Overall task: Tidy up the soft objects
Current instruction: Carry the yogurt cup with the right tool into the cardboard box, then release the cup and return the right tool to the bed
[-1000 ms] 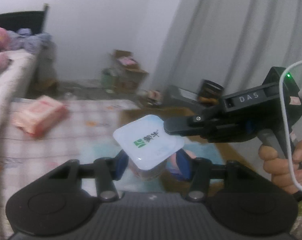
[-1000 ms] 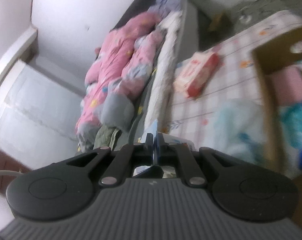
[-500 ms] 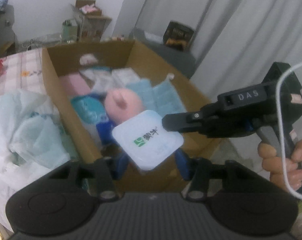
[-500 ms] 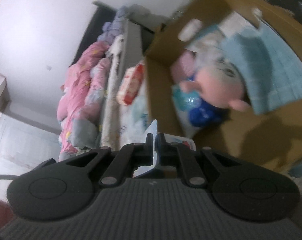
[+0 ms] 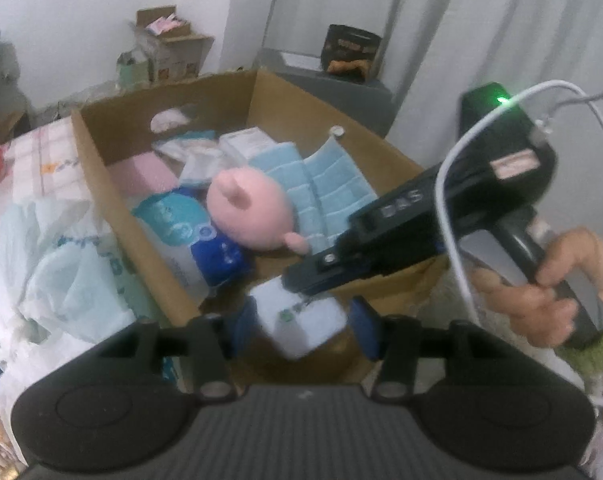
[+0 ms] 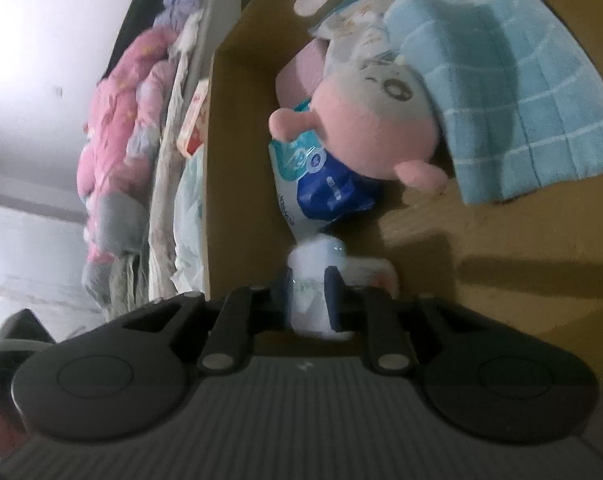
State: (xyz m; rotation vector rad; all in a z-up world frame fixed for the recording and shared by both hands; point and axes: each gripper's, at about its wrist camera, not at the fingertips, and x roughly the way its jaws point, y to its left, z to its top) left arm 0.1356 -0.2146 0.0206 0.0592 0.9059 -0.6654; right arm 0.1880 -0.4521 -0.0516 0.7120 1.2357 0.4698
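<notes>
A white square pack [image 5: 305,320] with a green logo sits blurred and tilted between the blue pads of my left gripper [image 5: 301,332]. The left jaws are opening slightly, and the pads still hug its sides. My right gripper [image 6: 308,292], held by a hand [image 5: 549,296], reaches in from the right over the pack [image 6: 317,256]. Its jaws are opening, with the pack's white body showing in the gap. Both hover over the near corner of an open cardboard box [image 5: 101,160]. Inside lie a pink plush [image 5: 249,208], a light blue towel [image 5: 325,188] and a blue-white wipes pack [image 5: 189,236].
Crumpled pale plastic bags [image 5: 61,280] lie on the checked sheet left of the box. A red tissue pack [image 6: 193,120] sits farther off, with a pink quilt [image 6: 117,120] on the bed beyond. Grey curtains [image 5: 501,20] and a small carton [image 5: 173,48] stand behind.
Both grippers swung from above the bed to over the box and sank toward its near corner. The right jaws, pinched shut on the pack's edge, have parted. The pack tilted lower.
</notes>
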